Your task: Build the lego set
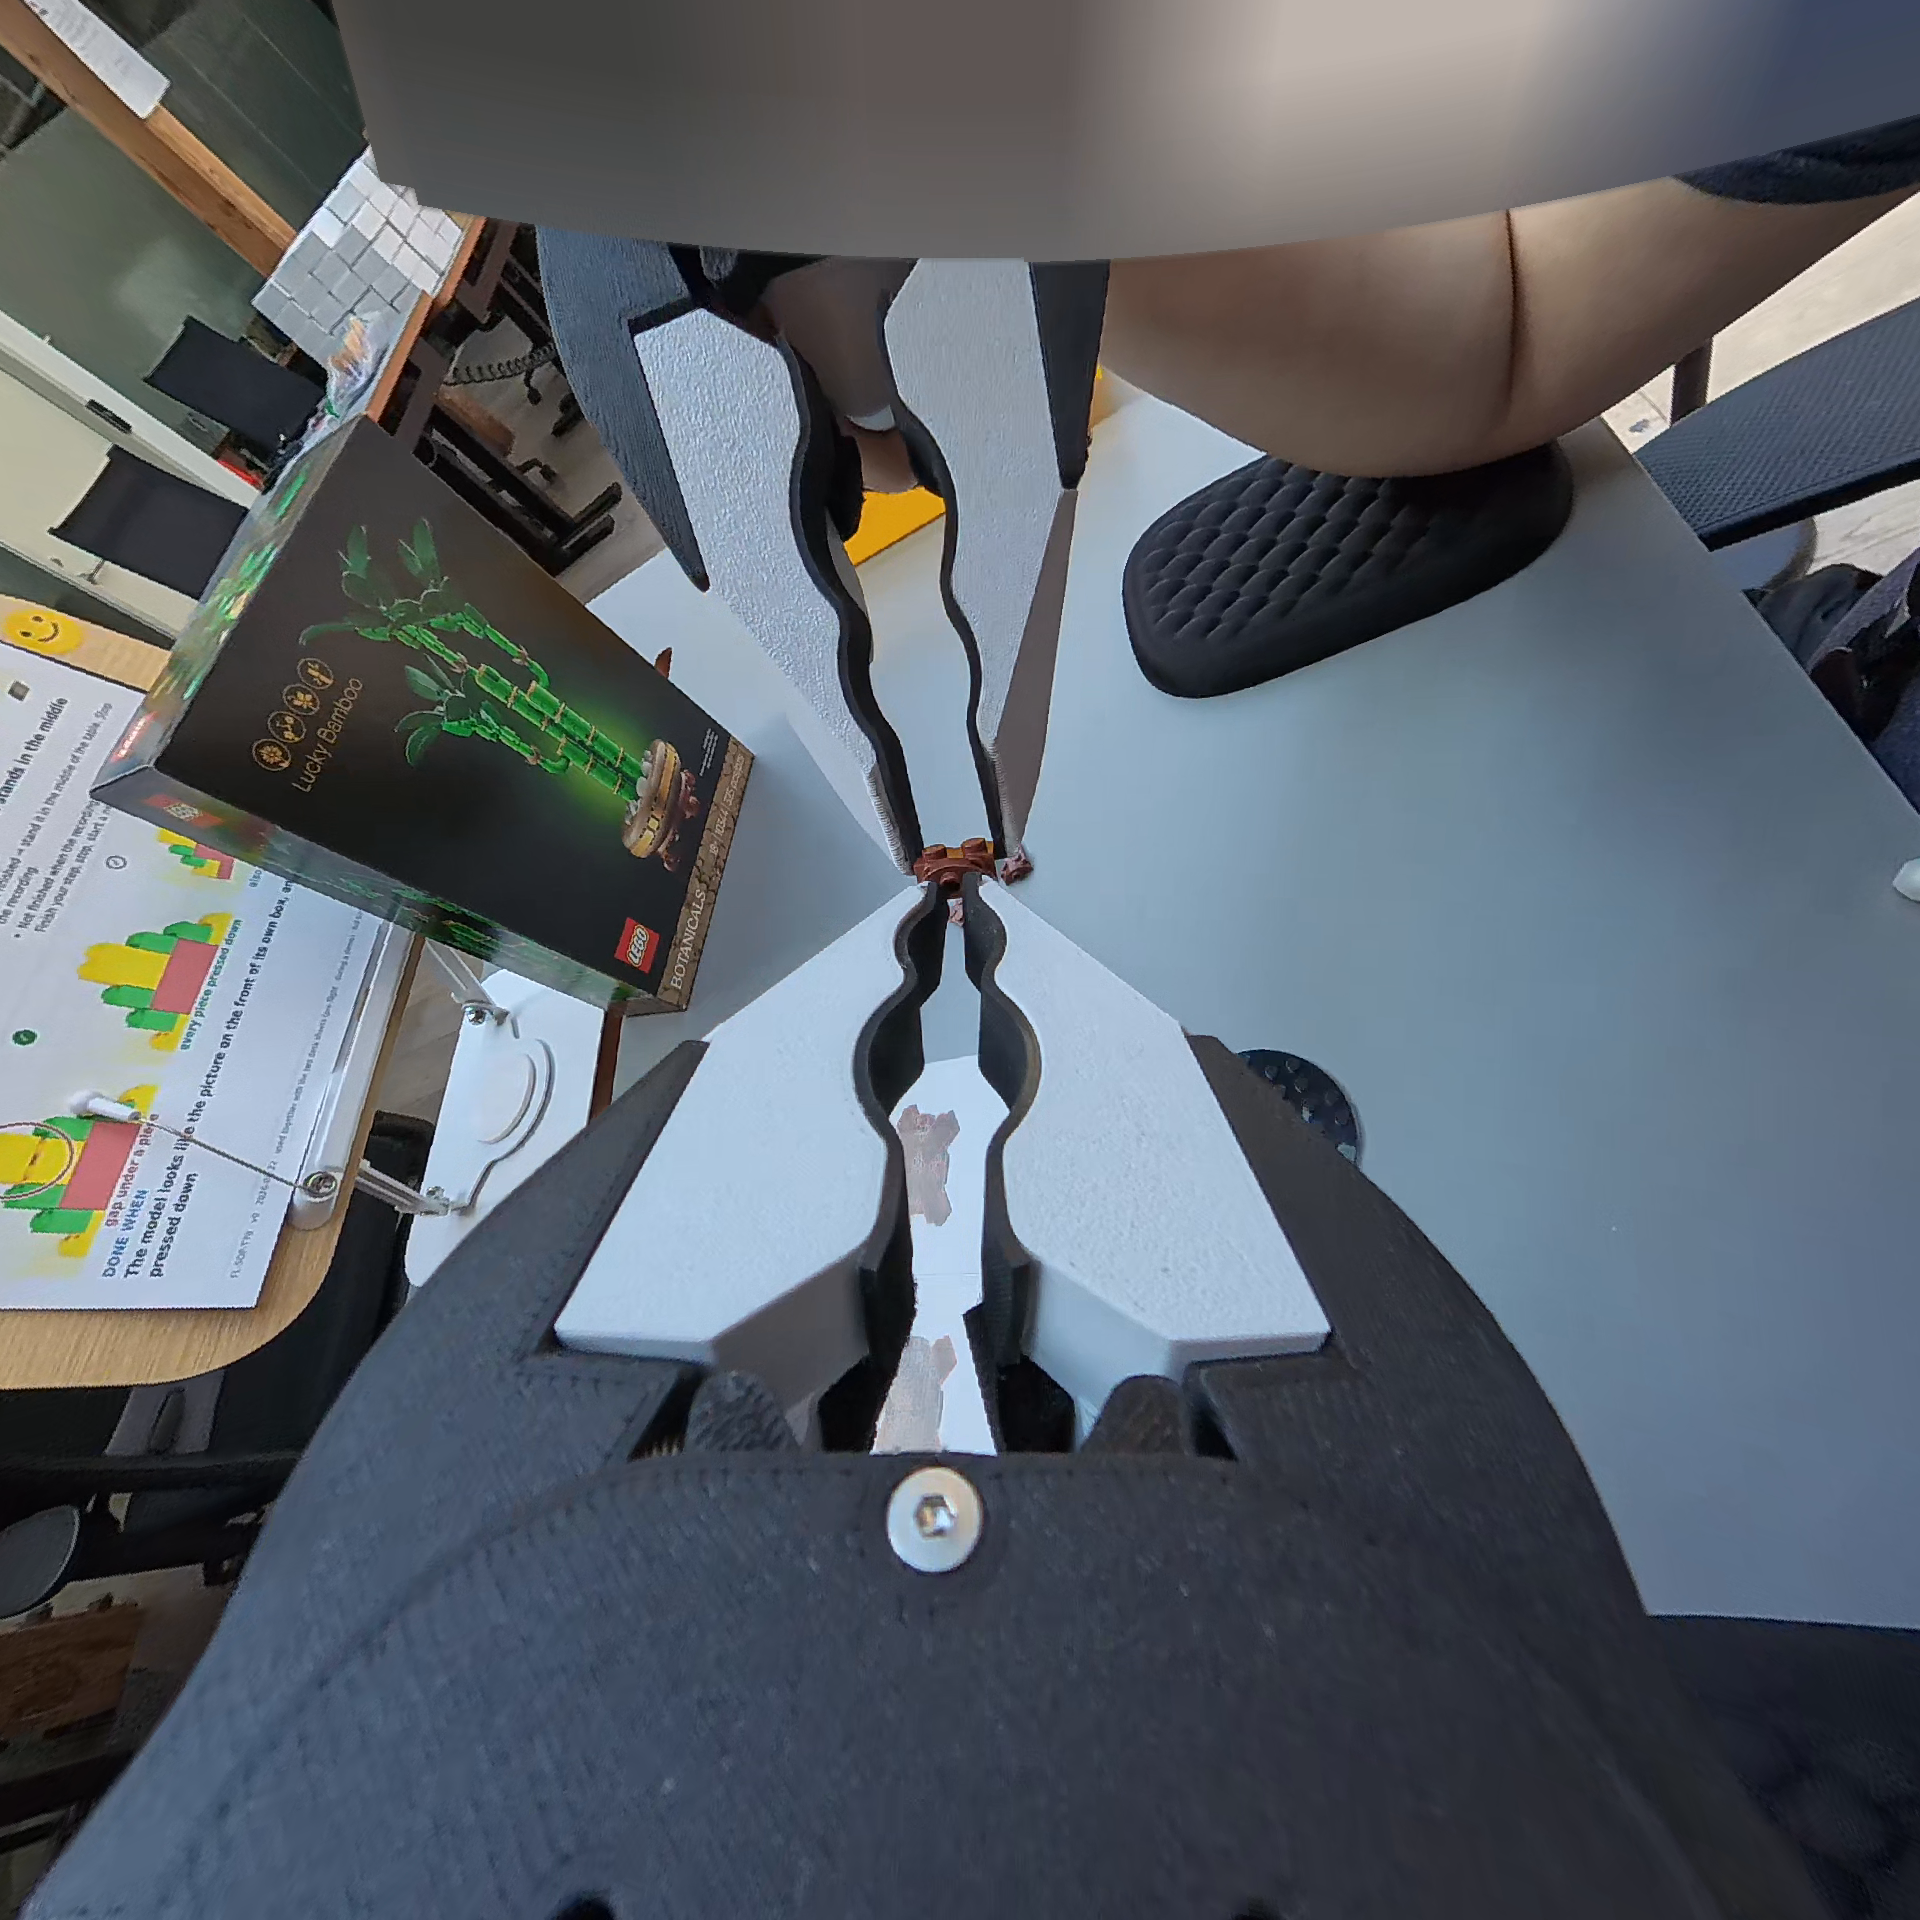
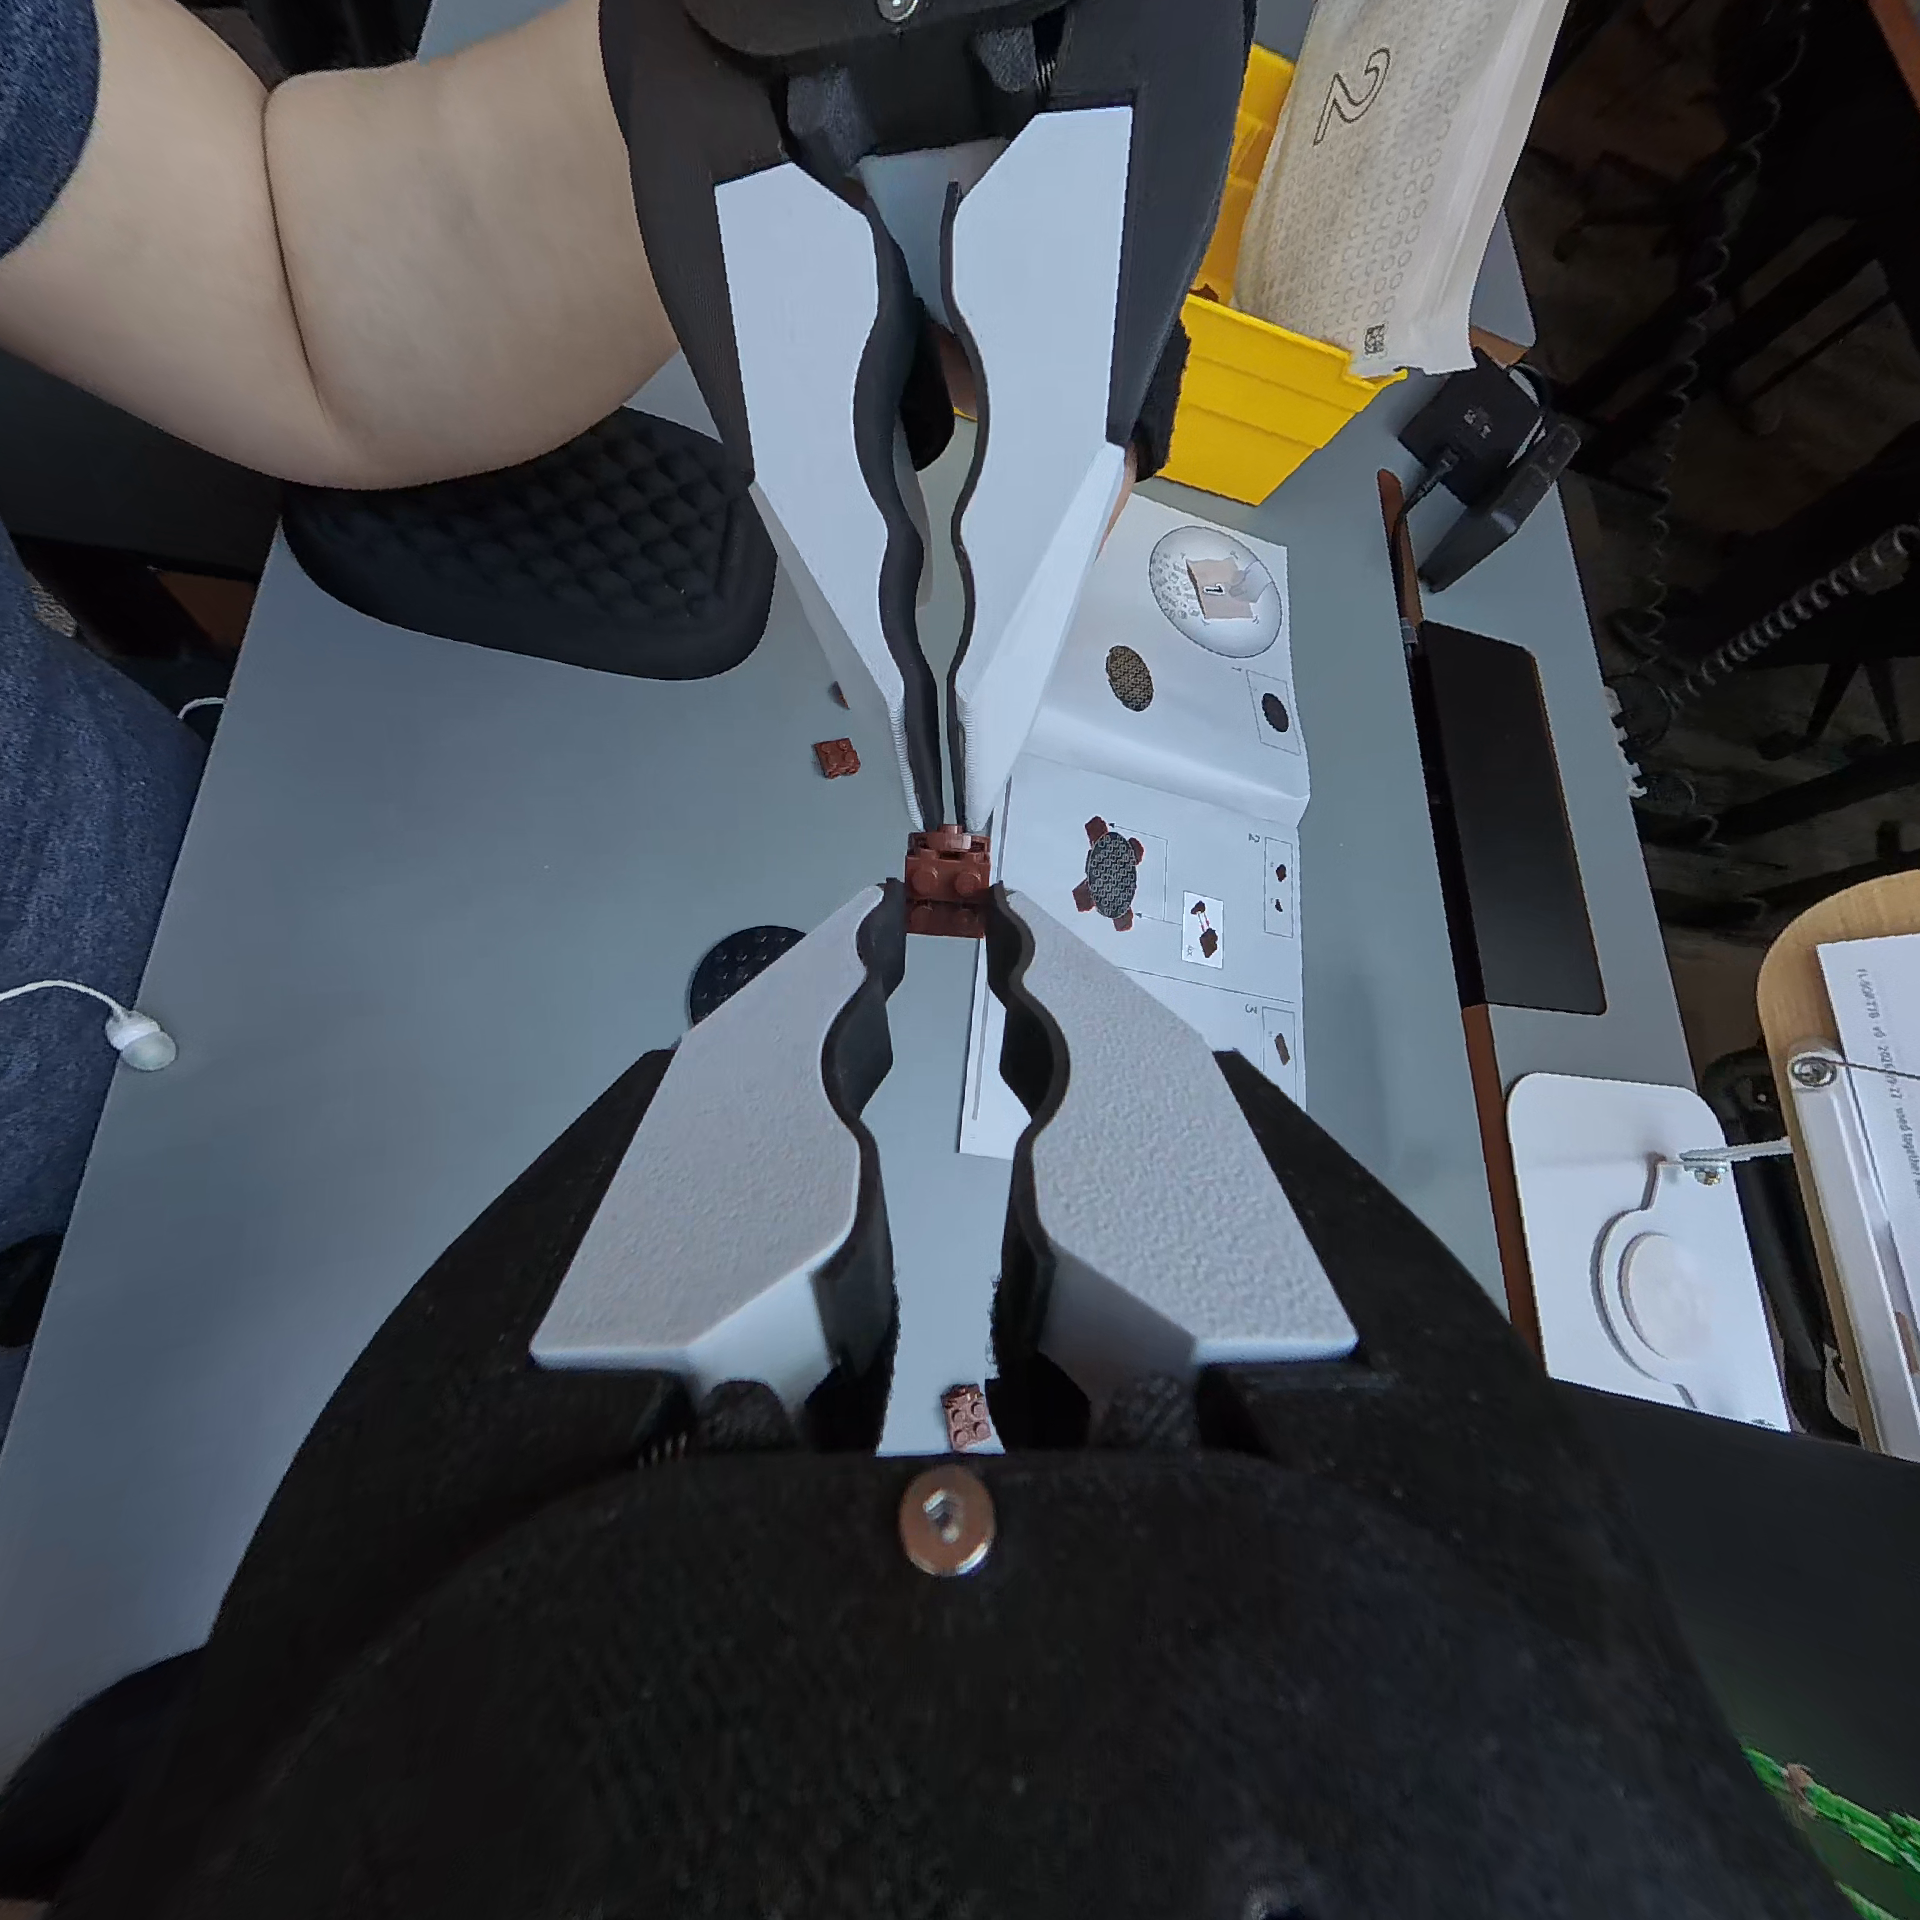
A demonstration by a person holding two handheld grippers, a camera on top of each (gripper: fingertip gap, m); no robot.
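My two grippers meet tip to tip above the grey table (image 2: 468, 935). My right gripper (image 2: 943, 909) is shut on a small brown brick assembly (image 2: 945, 883). My left gripper (image 1: 948, 899) is shut on a thin brown piece (image 2: 948, 837) that sits against the top of that assembly. In the left wrist view the right gripper (image 1: 954, 836) comes in from above and the joined brown pieces (image 1: 956, 858) show between the tips. In the right wrist view the left gripper (image 2: 940, 816) comes in from above.
Loose brown pieces (image 2: 836, 758) (image 2: 966, 1415) and a black round plate (image 2: 743, 966) lie on the table. The open instruction booklet (image 2: 1153, 831) is to the right, with a yellow bin (image 2: 1262, 384) and a numbered paper bag (image 2: 1371, 177) behind. The set's box (image 1: 447, 727) stands to the left. A person's arm rests on a black pad (image 2: 540, 540). Only a small space, under 4 cm, lies between the two pairs of fingers.
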